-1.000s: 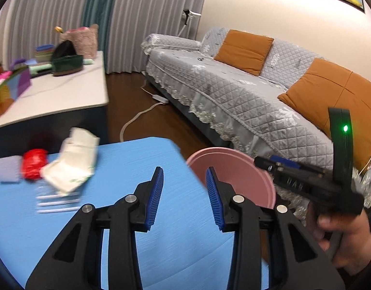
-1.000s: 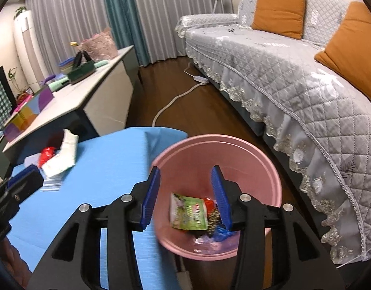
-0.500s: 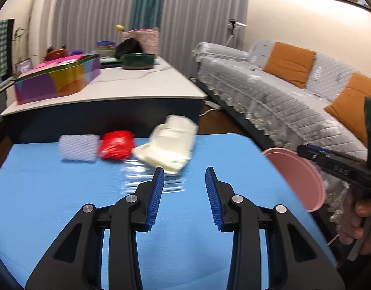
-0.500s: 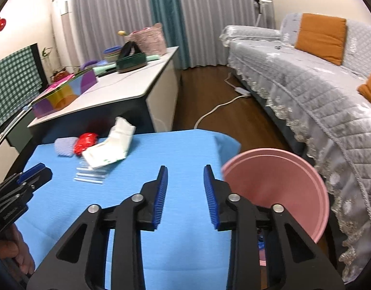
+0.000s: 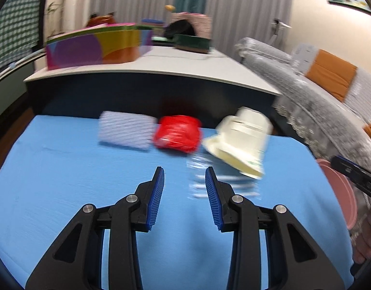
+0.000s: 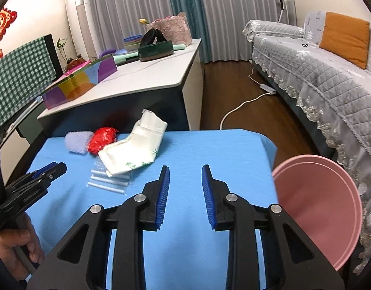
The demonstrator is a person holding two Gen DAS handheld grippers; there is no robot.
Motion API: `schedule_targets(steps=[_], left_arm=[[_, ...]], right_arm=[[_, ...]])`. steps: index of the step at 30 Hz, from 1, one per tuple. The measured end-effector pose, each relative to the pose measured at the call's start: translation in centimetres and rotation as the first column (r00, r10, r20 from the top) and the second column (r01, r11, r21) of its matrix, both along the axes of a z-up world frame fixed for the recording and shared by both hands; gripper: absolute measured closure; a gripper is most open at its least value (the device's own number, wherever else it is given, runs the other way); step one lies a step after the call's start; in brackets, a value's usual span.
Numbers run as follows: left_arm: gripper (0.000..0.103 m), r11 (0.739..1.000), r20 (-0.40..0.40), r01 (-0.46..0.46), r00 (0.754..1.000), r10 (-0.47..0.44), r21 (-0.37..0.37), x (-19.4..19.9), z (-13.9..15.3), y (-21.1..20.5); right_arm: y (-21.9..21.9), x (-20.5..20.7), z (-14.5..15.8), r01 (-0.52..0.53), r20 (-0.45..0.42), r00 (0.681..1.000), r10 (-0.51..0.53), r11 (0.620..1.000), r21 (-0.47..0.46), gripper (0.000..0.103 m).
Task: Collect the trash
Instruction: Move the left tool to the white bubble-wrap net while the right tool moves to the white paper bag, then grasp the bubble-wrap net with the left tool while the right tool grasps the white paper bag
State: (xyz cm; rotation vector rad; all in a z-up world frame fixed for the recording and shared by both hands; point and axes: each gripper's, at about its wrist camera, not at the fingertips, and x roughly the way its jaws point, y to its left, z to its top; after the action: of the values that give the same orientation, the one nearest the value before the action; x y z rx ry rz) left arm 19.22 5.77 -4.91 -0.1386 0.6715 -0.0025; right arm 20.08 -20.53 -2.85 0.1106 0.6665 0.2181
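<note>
step: i read this as the reach for the next piece of trash. left gripper (image 5: 184, 181) jaws apart, empty; right gripper (image 6: 185, 181) jaws apart, empty. trash along the far edge of the blue table (image 6: 209, 145): lilac fluffy cloth (image 6: 77, 141), red wrapper (image 6: 102, 139), white pouch (image 6: 134, 145), with a clear packet of white sticks (image 6: 109, 181) just nearer. next: i judge one jaw pair must straddle a piece, then close. pink bin (image 6: 316, 207) off the right edge. room: grey sofa (image 6: 318, 72), white counter (image 6: 141, 77).

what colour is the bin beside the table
Pink bin, clearest in the right wrist view.
</note>
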Motion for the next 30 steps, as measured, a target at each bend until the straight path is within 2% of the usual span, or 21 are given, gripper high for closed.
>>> schedule_targets(steps=[4,8,12,15,18,23,30], left_arm=[[0.068,0.995,0.018,-0.092,0.996,0.091,0.027,1.4,0.1,2.8],[0.067,0.991,0.026,-0.133,0.991,0.133,0.032,2.6,0.2,5.2],[0.064,0.989,0.026,-0.145,0.989,0.145,0.029,3.7,0.4,6.8],[0.055,0.989,0.018,-0.145,0.989,0.144,0.018,4.7,0.2,7.7],[0.05,0.99,0.008,-0.138,0.99,0.138,0.016,5.9,-0.2,8.1],[0.041,0.99,-0.02,-0.136,0.991,0.135,-0.035,7.7,-0.7,9.5],[0.04,0.986,-0.052,-0.131,0.991,0.126,-0.102,9.4,-1.2,10.7]], right_arm=[[0.6,1.1,-0.2,-0.015,0.016,1.0,0.015,0.999,0.041,0.075],[1.5,2.7,-1.1,-0.028,0.002,1.0,0.028,0.997,0.068,0.075],[2.5,4.9,-1.9,-0.048,-0.028,0.998,0.05,0.996,0.076,0.074],[2.9,6.6,-2.1,-0.054,-0.048,0.997,0.06,0.992,0.114,0.073],[3.5,7.7,-2.6,-0.06,-0.06,0.996,0.069,0.989,0.137,0.061],[5.1,9.6,-3.4,-0.094,-0.088,0.99,0.107,0.985,0.148,0.05],[5.6,12.0,-4.6,-0.075,-0.139,0.985,0.1,0.982,0.174,0.049]])
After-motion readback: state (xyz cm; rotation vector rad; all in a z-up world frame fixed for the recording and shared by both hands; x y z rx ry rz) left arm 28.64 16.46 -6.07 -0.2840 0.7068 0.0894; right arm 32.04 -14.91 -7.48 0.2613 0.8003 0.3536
